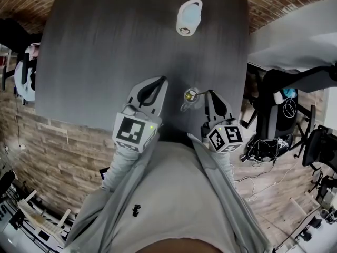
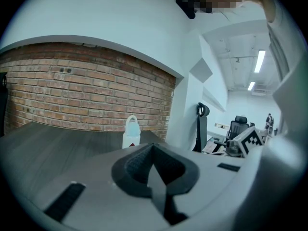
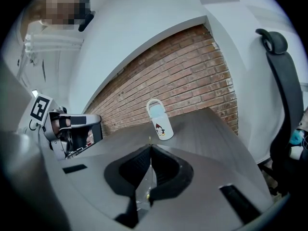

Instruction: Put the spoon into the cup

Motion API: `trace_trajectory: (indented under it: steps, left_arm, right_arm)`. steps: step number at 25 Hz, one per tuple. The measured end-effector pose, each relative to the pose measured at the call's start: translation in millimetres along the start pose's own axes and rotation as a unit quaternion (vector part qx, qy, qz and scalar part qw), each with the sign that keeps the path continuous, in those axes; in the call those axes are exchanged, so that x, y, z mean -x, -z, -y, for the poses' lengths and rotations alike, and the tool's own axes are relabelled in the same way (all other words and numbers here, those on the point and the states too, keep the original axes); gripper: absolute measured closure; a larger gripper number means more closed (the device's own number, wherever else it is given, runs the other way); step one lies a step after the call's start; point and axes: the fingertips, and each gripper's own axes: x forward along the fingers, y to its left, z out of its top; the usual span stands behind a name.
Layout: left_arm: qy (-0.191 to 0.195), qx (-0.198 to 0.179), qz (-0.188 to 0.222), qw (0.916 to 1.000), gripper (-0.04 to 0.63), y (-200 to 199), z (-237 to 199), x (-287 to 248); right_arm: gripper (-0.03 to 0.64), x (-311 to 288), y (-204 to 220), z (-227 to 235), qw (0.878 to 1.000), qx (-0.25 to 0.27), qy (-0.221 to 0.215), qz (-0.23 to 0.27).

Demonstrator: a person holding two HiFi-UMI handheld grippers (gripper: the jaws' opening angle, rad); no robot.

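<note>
Spoon point(image 3: 149, 171) — thin, seen edge-on — pinched between the closed jaws of the right gripper point(image 3: 149, 147); clear cup point(image 3: 139, 201) just beneath them. Left gripper point(image 2: 153, 146) — jaws together, nothing between. Ahead on the table point(image 1: 105, 46), well apart: white bottle point(image 3: 160, 121).

spoon point(image 3: 149, 139) mostly hidden in right gripper point(image 1: 210, 95), cup point(image 1: 187, 104) partly hidden

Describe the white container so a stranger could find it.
Look to the far end of the dark table, near the brick wall. The white container stands there alone; its loop handle and cartoon picture set it apart from the clear glass.
</note>
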Motion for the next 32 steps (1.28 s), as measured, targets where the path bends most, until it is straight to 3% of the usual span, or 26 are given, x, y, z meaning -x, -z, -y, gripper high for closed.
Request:
trace_trajectory:
  steps: [24,27,32]
  left_arm:
    - [0.000,0.000,0.015,0.9999,0.575,-8,3,2]
    - [0.002,-0.002,0.018,0.9998,0.575,-11,6,1]
    - [0.001,-0.009,0.020,0.9998,0.575,-13,7,3]
  right_arm:
    - [0.594,0,18,14,1.000,0.001,0.011,-0.028]
    - [0.530,1,19,16,0.999,-0.006,0.009,-0.032]
    - [0.509,0,18,17,0.999,-0.007,0.002,-0.033]
